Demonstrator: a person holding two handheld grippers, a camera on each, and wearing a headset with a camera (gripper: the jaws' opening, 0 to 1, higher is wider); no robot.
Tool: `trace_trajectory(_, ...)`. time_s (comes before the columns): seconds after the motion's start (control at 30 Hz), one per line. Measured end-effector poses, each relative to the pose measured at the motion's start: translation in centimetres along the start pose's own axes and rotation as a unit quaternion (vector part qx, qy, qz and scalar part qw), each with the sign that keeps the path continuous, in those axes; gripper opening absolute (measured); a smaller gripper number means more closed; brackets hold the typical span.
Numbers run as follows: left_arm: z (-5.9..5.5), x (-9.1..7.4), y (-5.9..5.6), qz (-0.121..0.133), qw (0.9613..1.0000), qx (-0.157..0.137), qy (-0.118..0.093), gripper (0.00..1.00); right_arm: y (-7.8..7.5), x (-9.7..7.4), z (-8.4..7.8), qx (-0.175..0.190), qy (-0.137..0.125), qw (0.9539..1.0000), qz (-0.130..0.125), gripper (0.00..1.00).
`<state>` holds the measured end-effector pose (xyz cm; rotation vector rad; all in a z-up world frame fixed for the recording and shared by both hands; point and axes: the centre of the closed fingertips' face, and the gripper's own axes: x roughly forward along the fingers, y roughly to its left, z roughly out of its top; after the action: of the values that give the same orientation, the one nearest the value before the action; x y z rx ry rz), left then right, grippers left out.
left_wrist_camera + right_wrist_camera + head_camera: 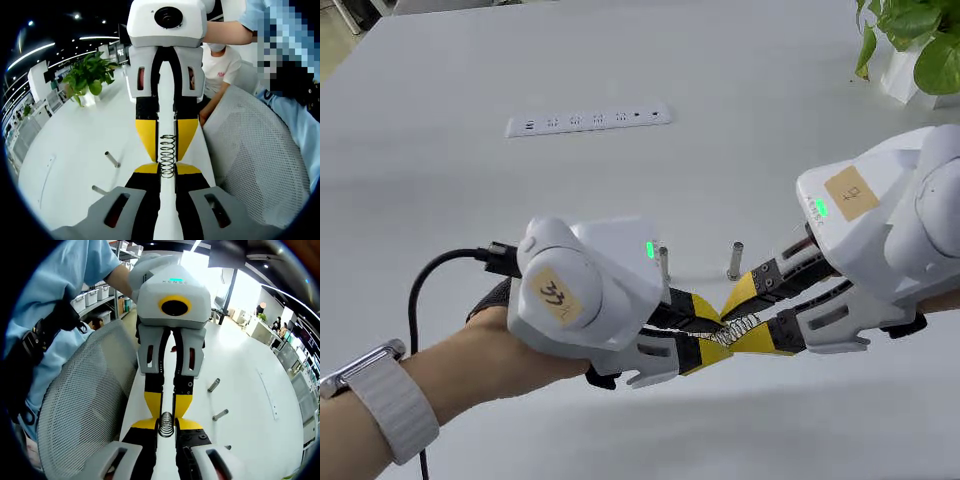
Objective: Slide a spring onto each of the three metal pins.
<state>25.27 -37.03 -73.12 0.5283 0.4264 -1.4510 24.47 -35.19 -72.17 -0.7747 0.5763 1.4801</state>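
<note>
A small steel spring [740, 327] hangs just above the white table [620, 60], pinched between both grippers, which meet tip to tip. My left gripper [712, 330] comes in from the left with its yellow-tipped jaws shut on one end of the spring [168, 155]. From the right, my right gripper [752, 318] is shut on the other end, and the coil [166, 424] shows end-on between its jaws. Two metal pins [665, 262] [735, 260] stand upright and bare just beyond the grippers. A third pin [227, 447] shows partly.
A white power strip [588, 118] lies farther back on the table. A potted plant [910, 35] stands at the far right corner. A black cable [430, 275] trails from the left gripper. A grey mesh chair [260, 150] is at the table's near edge.
</note>
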Motion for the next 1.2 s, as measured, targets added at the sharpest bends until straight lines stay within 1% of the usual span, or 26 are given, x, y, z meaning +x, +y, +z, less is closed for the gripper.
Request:
trace_trajectory(0.13, 0.05, -0.13, -0.06, 0.0, 1.0, -0.002, -0.004, 0.06, 0.01, 0.04, -0.17, -0.001, 0.004, 1.0, 0.003, 0.08)
trace_trajectory(0.37, 0.12, -0.23, -0.05, 0.001, 0.9999, -0.009, -0.011, 0.06, 0.01, -0.01, 0.03, 0.001, 0.0, 1.0, 0.002, 0.08)
trace_trajectory(0.53, 0.16, -0.12, -0.07, 0.001, 0.9998, -0.012, -0.013, 0.06, 0.02, -0.07, 0.05, 0.009, 0.0, 1.0, 0.003, 0.08)
trace_trajectory(0.6, 0.18, -0.11, -0.1, 0.001, 0.9998, -0.013, -0.014, 0.06, 0.05, -0.08, 0.04, 0.005, 0.0, 1.0, 0.003, 0.08)
trace_trajectory(0.73, 0.16, -0.07, -0.11, 0.001, 0.9998, -0.013, -0.014, 0.06, 0.11, -0.07, -0.01, -0.001, 0.005, 1.0, 0.002, 0.07)
trace_trajectory(0.87, 0.16, -0.08, -0.12, 0.001, 0.9998, -0.015, -0.015, 0.06, 0.15, -0.07, 0.01, 0.002, 0.006, 1.0, 0.001, 0.07)
trace_trajectory(0.93, 0.16, -0.04, -0.16, 0.001, 0.9998, -0.015, -0.016, 0.06, 0.1, -0.07, -0.15, -0.005, 0.011, 0.9999, 0.002, 0.07)
trace_trajectory(1.2, 0.34, 0.03, -0.16, 0.003, 0.9997, -0.011, -0.022, 0.07, 0.05, -0.2, -0.25, 0.0, 0.018, 0.9998, 0.002, 0.07)
